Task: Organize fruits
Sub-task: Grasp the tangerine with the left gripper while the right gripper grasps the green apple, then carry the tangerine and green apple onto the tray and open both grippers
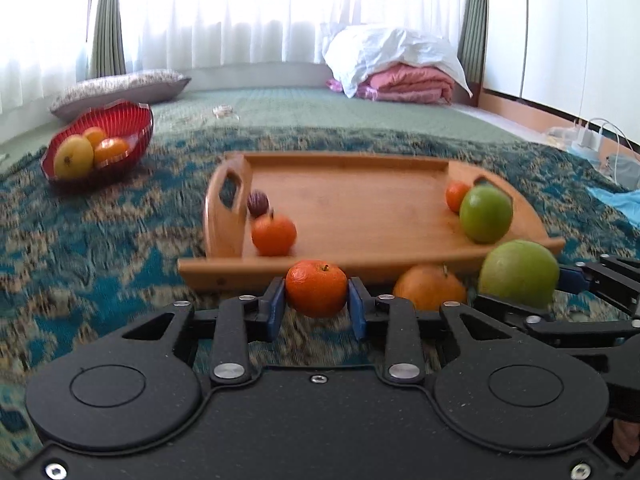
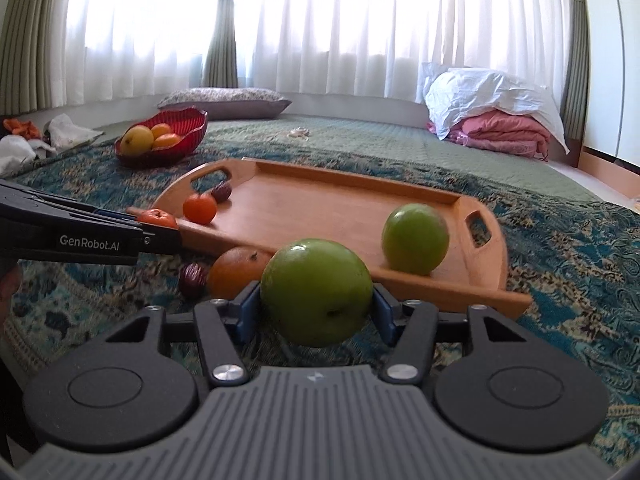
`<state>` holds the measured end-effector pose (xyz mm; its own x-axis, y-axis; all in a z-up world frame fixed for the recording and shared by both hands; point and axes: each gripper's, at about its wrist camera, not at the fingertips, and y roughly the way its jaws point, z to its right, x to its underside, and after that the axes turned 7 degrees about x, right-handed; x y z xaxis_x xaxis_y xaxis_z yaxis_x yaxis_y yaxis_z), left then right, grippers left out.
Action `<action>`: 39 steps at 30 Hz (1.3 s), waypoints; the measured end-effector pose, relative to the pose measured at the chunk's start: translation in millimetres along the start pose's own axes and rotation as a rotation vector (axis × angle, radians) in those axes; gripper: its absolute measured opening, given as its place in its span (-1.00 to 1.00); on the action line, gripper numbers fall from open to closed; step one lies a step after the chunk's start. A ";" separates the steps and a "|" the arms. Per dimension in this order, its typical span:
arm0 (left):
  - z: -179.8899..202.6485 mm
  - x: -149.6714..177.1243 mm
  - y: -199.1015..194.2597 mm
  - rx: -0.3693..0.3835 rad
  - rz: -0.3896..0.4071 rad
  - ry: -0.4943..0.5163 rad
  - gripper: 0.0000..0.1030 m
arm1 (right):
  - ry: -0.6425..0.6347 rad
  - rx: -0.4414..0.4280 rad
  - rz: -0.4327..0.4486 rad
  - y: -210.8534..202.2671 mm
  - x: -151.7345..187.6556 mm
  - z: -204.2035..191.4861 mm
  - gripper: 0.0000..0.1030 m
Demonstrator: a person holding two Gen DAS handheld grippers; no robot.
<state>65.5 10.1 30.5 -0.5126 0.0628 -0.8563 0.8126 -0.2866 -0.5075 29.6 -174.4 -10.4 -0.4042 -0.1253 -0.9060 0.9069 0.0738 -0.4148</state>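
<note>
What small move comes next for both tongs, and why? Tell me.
Probably lift both fruits and carry them over the tray's near rim. The left tongs are shut on a tangerine, the right tongs on a green apple; both fruits sit just short of the tray. The tray already holds another green apple and tangerines, with bare wood between.

Both tongs are matte black linkages with blue pads, silver pivot pins and round disc covers. The left tongs (image 1: 316, 300) carry white "GenRobot.AI" lettering along one arm; the right tongs (image 2: 316, 304) have a ribbed grey housing.
</note>
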 end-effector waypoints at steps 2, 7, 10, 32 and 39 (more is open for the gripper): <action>-3.3 -12.0 2.4 -0.001 0.013 -0.004 -0.40 | 0.024 0.014 0.012 1.9 -10.8 7.9 0.17; -19.2 -49.2 18.8 0.013 0.016 -0.046 -0.40 | 0.076 0.063 0.028 15.6 -43.3 32.1 0.17; -30.6 -70.8 33.7 0.009 0.007 -0.062 -0.40 | 0.108 0.079 0.008 31.0 -65.4 49.2 0.17; -81.3 -119.5 166.6 -0.051 -0.198 -0.113 -0.40 | 0.173 0.109 -0.330 192.3 -108.1 93.0 0.17; -76.6 -120.4 174.4 -0.059 -0.210 -0.082 -0.40 | 0.178 0.105 -0.358 200.6 -105.4 89.4 0.17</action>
<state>290.2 25.8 37.7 -0.6912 0.0369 -0.7217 0.6991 -0.2184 -0.6808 264.8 -234.8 9.4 -0.7025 0.0489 -0.7100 0.7085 -0.0459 -0.7042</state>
